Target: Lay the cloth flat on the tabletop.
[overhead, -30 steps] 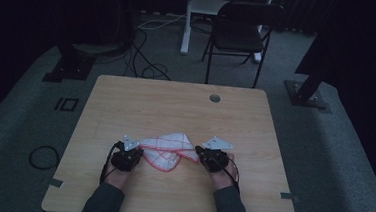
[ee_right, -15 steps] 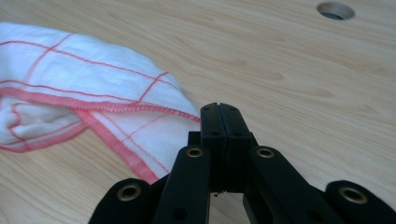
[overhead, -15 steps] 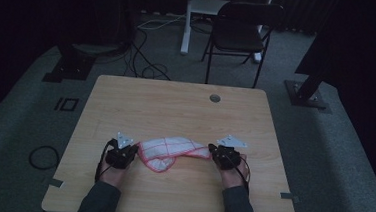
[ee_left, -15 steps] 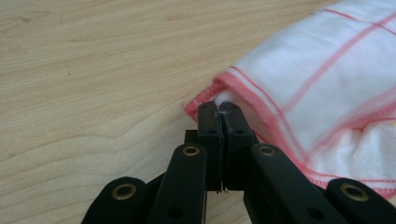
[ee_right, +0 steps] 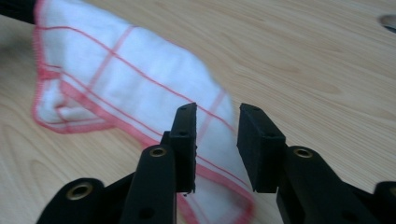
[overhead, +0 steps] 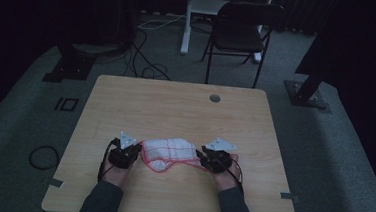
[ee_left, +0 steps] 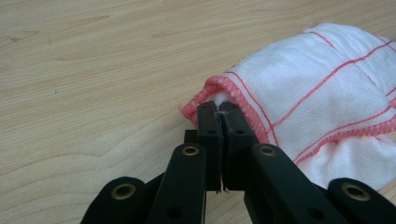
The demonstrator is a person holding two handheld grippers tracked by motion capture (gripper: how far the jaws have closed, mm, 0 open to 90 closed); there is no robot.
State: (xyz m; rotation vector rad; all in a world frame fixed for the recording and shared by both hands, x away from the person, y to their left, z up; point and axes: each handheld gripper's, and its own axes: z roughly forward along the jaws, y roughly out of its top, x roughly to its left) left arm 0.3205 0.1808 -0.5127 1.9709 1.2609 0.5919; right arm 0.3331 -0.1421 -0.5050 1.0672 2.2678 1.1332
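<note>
The white red-checked cloth [overhead: 169,154] lies bunched on the bench [overhead: 175,110] between both tools, the left tool [ee_left: 218,114] pinching its hem while the right tool [ee_right: 215,122] stands spread over its corner, so a one-sided pull risks dragging it crooked.

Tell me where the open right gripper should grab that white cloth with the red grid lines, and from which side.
Probably the red-stitched hem corner of the white red-gridded cloth lying between the right gripper's open jaws: it's thin, flat on the wooden table. Come in low from the cloth's right end.
</note>
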